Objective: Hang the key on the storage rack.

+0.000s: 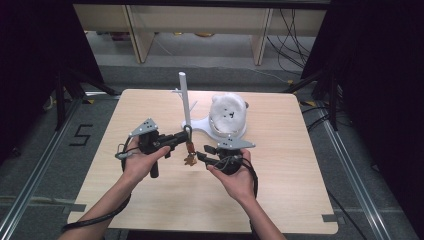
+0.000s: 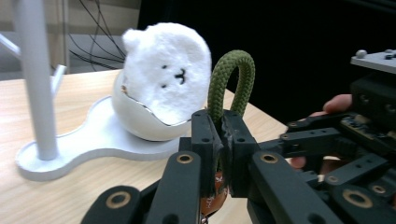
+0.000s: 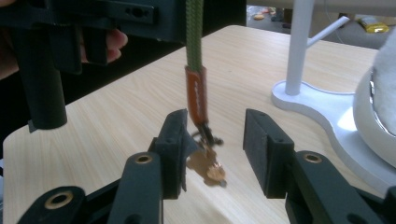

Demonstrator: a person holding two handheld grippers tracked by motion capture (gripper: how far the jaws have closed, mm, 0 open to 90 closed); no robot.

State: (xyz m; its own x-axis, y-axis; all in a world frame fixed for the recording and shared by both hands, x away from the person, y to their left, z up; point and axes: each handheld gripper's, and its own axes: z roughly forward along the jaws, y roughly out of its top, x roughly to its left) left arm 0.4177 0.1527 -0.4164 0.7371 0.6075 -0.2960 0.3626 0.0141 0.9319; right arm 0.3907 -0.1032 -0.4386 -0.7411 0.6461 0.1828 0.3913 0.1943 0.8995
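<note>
The table (image 1: 280,200) is seen from above and from the person's side in the high view, looking forward and down, with the floor and shelving taken in beyond. The left gripper view is taken close, low over the wood, along its own jaws toward the white stand (image 2: 32,79) and the plush toy (image 2: 163,77). The right gripper view is likewise set close and low, along its jaws, facing the other hand. The stand (image 3: 299,46), the toy and the green cord (image 3: 194,28) are shared by all three views.
</note>
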